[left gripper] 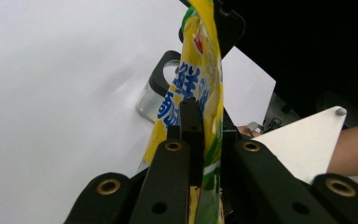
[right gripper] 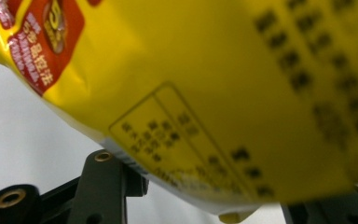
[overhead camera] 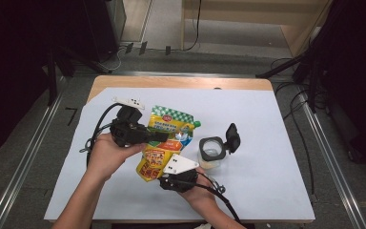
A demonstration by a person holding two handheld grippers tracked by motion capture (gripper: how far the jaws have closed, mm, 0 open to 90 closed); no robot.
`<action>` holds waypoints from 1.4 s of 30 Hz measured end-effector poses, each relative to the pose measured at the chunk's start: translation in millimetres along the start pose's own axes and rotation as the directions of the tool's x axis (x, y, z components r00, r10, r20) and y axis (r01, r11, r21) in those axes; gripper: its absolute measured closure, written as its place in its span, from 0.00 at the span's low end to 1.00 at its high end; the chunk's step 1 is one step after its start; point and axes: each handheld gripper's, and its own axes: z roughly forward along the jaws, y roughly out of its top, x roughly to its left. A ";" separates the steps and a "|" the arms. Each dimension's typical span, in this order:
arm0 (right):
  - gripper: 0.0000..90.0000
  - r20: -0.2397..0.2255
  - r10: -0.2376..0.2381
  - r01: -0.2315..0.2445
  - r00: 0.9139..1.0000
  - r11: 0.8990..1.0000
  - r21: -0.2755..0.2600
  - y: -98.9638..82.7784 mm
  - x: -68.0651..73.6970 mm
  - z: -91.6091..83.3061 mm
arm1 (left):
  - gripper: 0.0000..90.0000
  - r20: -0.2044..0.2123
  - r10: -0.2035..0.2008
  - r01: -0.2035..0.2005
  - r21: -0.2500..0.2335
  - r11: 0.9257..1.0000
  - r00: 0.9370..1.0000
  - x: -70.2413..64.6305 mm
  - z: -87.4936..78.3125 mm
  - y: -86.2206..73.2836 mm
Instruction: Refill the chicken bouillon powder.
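Left tongs [left gripper: 200, 135] clenching yellow pouch [overhead camera: 164, 143] mid-body, desk [overhead camera: 267, 143] centre. Right tongs [right gripper: 205, 196] supporting pouch bottom; grip unclear. Open jar [overhead camera: 211, 153] sitting at pouch's 3 o'clock. Judging pour: keeping spout over jar mouth, tilting slowly.

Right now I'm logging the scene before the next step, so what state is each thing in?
Yellow pouch: lifted, tilted, spout toward the jar.
Jar: upright on the table, black flip lid open.
Left gripper: shut on the pouch.
Right gripper: at the pouch's bottom edge; grip unclear.
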 end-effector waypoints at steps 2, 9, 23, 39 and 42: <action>0.58 -0.007 -0.002 0.002 1.000 1.000 0.009 -0.2 -0.4 -0.6 | 0.98 -0.006 0.010 -0.010 0.003 1.000 1.000 -1.7 3.2 0.6; 0.61 -0.055 -0.001 0.003 0.998 0.999 0.038 1.2 4.4 -2.4 | 0.97 -0.012 0.063 -0.062 0.029 0.998 0.998 -4.9 14.0 1.1; 0.62 -0.089 0.063 -0.059 0.994 0.997 0.047 3.8 8.7 -7.7 | 0.95 -0.010 0.082 -0.082 0.039 0.996 0.997 -5.1 33.4 0.4; 0.61 -0.087 0.109 -0.104 0.990 0.993 0.062 0.7 13.8 -14.4 | 0.97 0.028 0.070 -0.072 0.095 0.993 0.997 -4.4 48.9 6.3; 0.61 -0.096 0.127 -0.121 0.987 0.990 0.072 -0.3 14.0 -15.7 | 0.97 0.045 0.061 -0.066 0.115 0.991 0.997 -2.9 53.1 7.9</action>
